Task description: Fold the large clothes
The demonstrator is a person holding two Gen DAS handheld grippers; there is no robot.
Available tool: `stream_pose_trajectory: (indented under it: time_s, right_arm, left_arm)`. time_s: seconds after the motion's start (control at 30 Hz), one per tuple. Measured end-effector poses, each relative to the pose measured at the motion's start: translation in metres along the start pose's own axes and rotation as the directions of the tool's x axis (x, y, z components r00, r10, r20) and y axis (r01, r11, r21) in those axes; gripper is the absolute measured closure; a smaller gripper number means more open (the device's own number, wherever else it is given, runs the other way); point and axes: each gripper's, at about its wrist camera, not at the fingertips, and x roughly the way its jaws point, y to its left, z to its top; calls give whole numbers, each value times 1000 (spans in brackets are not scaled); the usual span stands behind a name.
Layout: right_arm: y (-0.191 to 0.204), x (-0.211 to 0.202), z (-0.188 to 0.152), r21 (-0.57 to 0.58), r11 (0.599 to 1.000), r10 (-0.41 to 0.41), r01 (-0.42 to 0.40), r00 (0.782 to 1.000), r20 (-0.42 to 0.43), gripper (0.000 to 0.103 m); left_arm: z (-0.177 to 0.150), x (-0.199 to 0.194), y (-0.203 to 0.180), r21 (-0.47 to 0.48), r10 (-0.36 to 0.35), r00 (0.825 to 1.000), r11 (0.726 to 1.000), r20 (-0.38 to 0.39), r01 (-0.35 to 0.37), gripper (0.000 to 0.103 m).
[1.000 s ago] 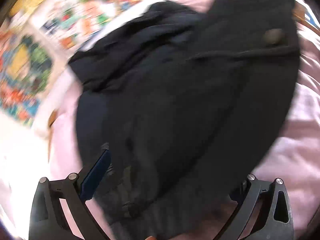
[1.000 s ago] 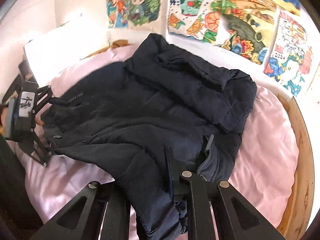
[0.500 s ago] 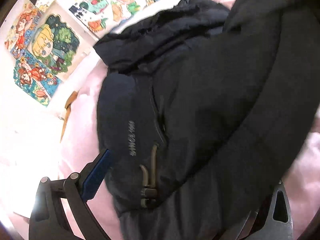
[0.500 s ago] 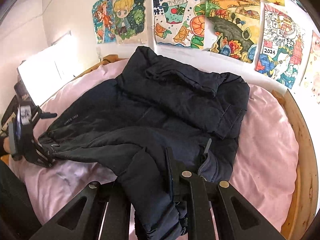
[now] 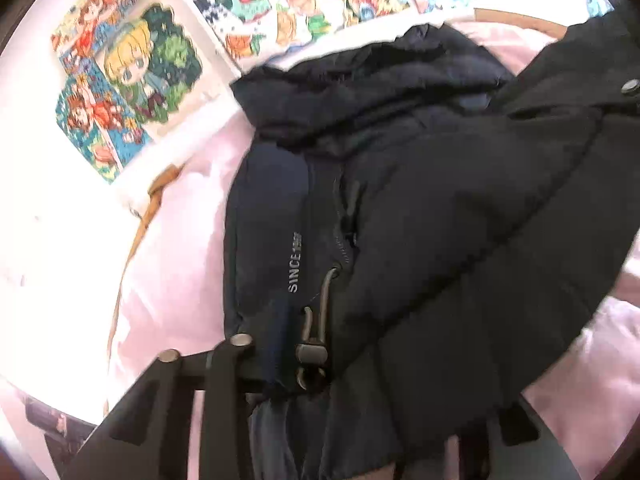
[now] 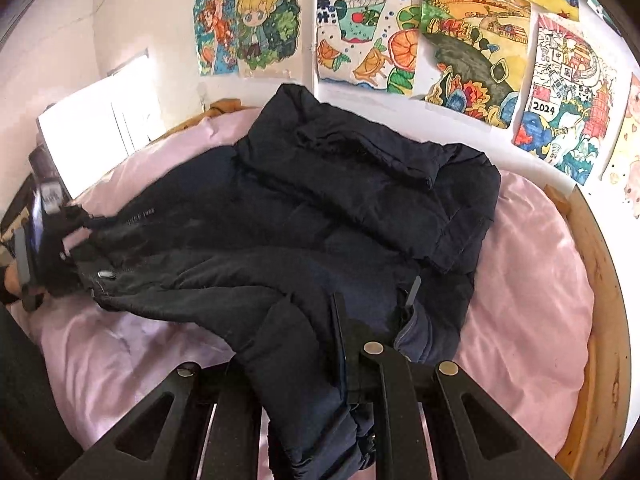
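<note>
A dark navy padded jacket (image 6: 340, 216) lies spread on the pink bed (image 6: 532, 280), collar toward the wall. In the left wrist view the jacket (image 5: 440, 220) fills the frame, with a "SINCE" print and a cord toggle (image 5: 312, 354) at its hem. My left gripper (image 5: 304, 384) is shut on the jacket's hem corner; it also shows in the right wrist view (image 6: 48, 248) at the bed's left edge. My right gripper (image 6: 320, 364) is shut on the jacket's other hem corner, with fabric bunched between its fingers.
Colourful drawings (image 6: 460, 44) hang on the white wall behind the bed. A wooden bed rim (image 6: 604, 300) curves along the right side. A bright white panel (image 6: 100, 120) stands at the far left. Pink sheet shows around the jacket.
My left gripper has closed on the hem by the toggle, where it was open before, and has drawn that corner leftward. My right gripper has held its grip in place.
</note>
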Motion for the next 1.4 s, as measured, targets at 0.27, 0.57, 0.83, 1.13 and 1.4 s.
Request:
stream_pose_trajectory:
  time_s: [0.27, 0.57, 0.83, 1.13, 1.4]
  right_arm:
    - [-9, -8, -21, 54, 998, 38, -32, 991, -128, 94]
    - [7, -81, -14, -15, 999, -39, 38, 999, -38, 94]
    - [25, -99, -31, -52, 998, -23, 20, 998, -54, 94]
    - [-7, -69, 6, -6, 1000, 0, -1, 1000, -14, 94]
    - [-61, -21, 89, 26, 995, -97, 97, 995, 24, 94]
  left_arm:
    - [16, -56, 6, -50, -43, 990, 997, 133, 50, 88]
    - [34, -139, 23, 40, -97, 967, 995, 235, 90, 88]
    - [45, -140, 32, 58, -211, 965, 977, 156, 205, 88]
    - [100, -115, 60, -65, -281, 951, 954, 130, 291, 88]
    - [179, -57, 94, -193, -244, 967, 948, 75, 254, 88]
